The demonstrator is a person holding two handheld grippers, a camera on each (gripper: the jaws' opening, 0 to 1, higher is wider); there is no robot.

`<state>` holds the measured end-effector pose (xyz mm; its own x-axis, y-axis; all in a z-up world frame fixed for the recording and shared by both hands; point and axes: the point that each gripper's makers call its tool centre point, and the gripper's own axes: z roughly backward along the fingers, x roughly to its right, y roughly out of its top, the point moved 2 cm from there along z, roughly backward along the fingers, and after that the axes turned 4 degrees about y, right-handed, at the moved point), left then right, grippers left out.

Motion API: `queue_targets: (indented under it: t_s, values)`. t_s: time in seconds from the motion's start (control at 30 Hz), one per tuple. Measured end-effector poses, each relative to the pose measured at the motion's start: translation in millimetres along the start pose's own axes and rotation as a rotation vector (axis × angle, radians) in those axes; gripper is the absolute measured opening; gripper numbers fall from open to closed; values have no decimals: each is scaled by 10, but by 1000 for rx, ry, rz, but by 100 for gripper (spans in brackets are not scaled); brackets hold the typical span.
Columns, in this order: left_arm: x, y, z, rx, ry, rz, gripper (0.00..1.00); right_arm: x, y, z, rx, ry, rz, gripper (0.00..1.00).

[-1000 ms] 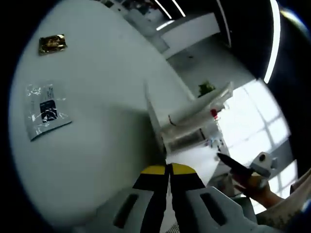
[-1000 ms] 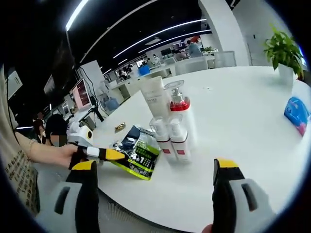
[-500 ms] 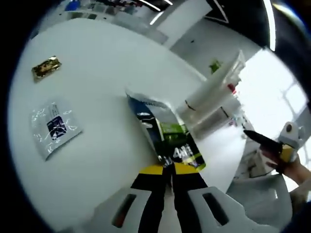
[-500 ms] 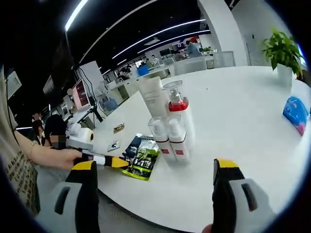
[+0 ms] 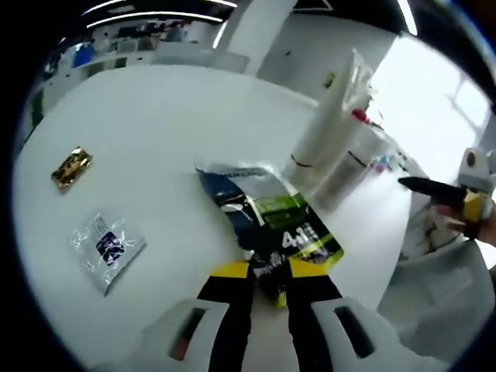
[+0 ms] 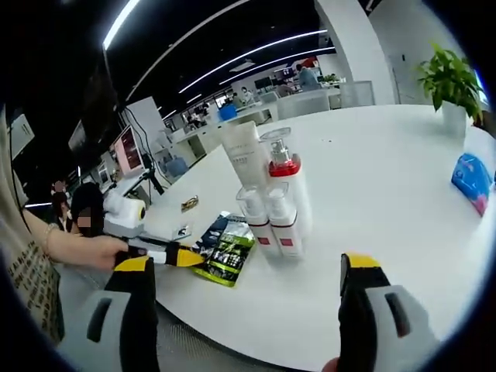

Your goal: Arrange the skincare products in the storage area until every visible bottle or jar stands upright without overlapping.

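Observation:
A green and black sachet (image 5: 267, 221) lies flat on the white table (image 5: 155, 116), its near end between the parted jaws of my left gripper (image 5: 269, 271), which is open. Beyond it stand a white tube (image 5: 329, 116) and a cluster of bottles (image 5: 349, 167). In the right gripper view the tube (image 6: 246, 155), a pump bottle with a red collar (image 6: 285, 182) and two small bottles (image 6: 254, 221) stand upright, close together. The sachet (image 6: 226, 252) lies left of them with the left gripper (image 6: 167, 254) at its edge. My right gripper (image 6: 246, 263) is open, holding nothing.
A gold sachet (image 5: 71, 167) and a clear sachet (image 5: 107, 246) lie on the table to the left. A blue packet (image 6: 471, 180) and a potted plant (image 6: 453, 77) sit at the far right. A person's hand (image 6: 93, 249) holds the left gripper at the table's edge.
The sachet has gone from held up on edge to lying flat on the table. The left gripper's jaws have parted. The right gripper has stayed put.

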<state>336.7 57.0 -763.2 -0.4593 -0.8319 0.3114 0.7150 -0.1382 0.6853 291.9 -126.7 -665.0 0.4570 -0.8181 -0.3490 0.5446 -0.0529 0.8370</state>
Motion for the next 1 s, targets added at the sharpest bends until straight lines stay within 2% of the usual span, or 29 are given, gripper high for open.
queue_targets:
  t_s: [0.13,0.27,0.37,0.53,0.67,0.77,0.9,1.0]
  values:
    - [-50,35,60,11,56,-86,22,0,3,5,3,-1,-3,99]
    - [-8,186,91,44,75,-200,24,-4,-1,7,2,0,-3,99]
    - [66,304,31,67,49,-257,31,-6,-6,6,-1,0,-2,99]
    - [175,425,-152,60,11,-381,33,-5,-5,10,0,0,-4,99]
    - [215,432,-312,37,-14,-427,44,7,-7,12,1,0,-6,99]
    - [181,368,-386,2,-8,-473,50,13,-7,13,1,0,-7,99]
    - [144,338,-407,-10,0,-470,59,17,-10,10,-1,-2,-5,99]
    - [139,340,-405,-15,-1,-470,60,19,-14,7,-3,-3,-4,99]
